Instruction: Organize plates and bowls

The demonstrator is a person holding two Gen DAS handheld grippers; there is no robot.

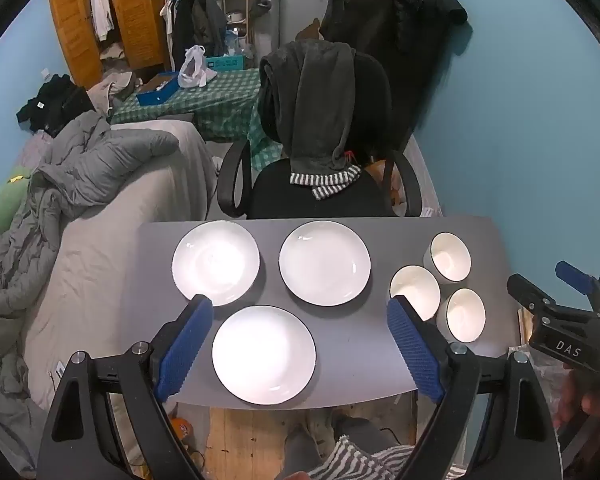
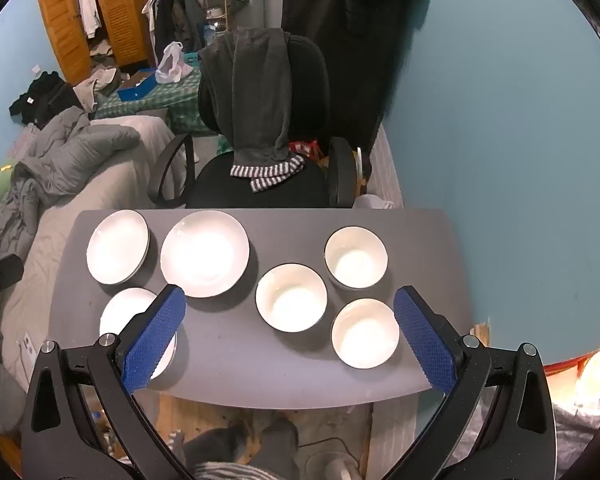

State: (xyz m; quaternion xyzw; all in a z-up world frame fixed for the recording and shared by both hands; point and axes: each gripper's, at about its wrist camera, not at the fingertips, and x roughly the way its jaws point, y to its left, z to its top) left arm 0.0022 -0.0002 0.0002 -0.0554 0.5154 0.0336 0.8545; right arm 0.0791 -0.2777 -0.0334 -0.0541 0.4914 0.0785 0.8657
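left gripper: jaws standing wide apart, gripping nothing, hovering above the table's near edge | right gripper: jaws spread wide, empty | three plates sitting toward the left edge | three bowls clustering toward the right edge

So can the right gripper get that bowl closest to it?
Probably yes. The right gripper is open and holds nothing, and the nearest bowl sits uncovered on the grey table, apart from the other bowls.
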